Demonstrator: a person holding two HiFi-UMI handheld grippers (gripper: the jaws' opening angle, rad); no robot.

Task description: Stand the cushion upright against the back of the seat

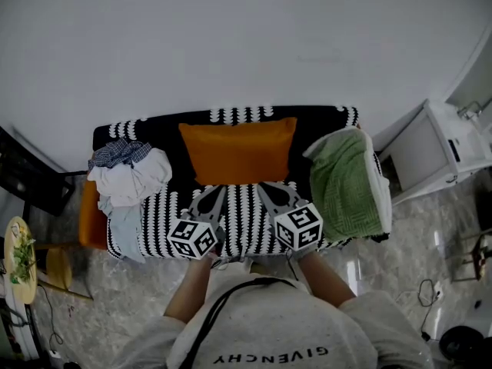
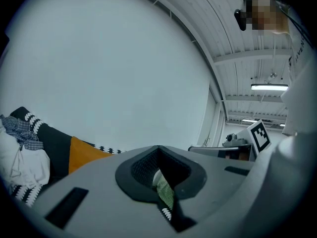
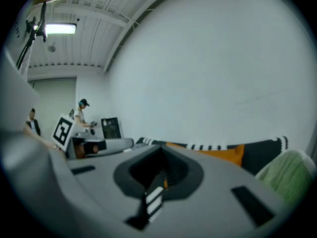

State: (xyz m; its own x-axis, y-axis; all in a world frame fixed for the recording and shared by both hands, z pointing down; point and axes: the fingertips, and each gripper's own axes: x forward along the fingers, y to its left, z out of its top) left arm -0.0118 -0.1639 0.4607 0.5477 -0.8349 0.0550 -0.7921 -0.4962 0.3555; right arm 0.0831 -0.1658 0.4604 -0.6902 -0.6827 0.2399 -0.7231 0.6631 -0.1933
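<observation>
An orange cushion (image 1: 238, 151) stands upright against the back of a small sofa (image 1: 246, 217) covered in black-and-white striped cloth. Both grippers point at the cushion's lower edge from the front. My left gripper (image 1: 220, 190) and my right gripper (image 1: 260, 185) are shut with nothing between their jaws. Whether the tips touch the cushion I cannot tell. The left gripper view shows the closed left gripper (image 2: 158, 148) with the cushion (image 2: 84, 153) off to the left. In the right gripper view the shut right gripper (image 3: 161, 149) has the cushion (image 3: 223, 154) behind it to the right.
A heap of white and checked clothes (image 1: 131, 177) fills the sofa's left end. A green knitted blanket (image 1: 347, 184) hangs over its right end. A white cabinet (image 1: 450, 148) stands to the right, an orange stool (image 1: 91, 215) to the left. People (image 3: 81, 114) stand far off.
</observation>
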